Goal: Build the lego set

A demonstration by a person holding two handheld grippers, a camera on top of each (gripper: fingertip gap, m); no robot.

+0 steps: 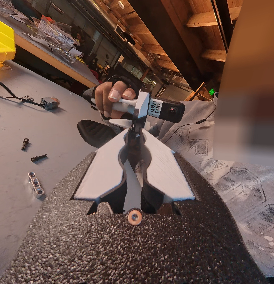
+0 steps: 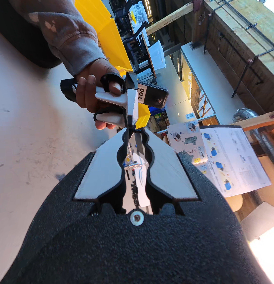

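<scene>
Slim black pin (image 2: pixel 135 131) in right claw (image 2: pixel 134 130)

warm dim indoor light | glare bottom-right, right view | fisheye bending | slight motion blur

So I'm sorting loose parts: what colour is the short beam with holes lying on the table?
Light grey beam, shown best in the left wrist view.

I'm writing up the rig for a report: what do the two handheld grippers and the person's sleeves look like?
Both grippers, left and right, have white ribbed fingers with wavy black-edged pads on a black textured body, white handles and a labelled black camera. The sleeve is grey-brown with pale splotches.
</scene>
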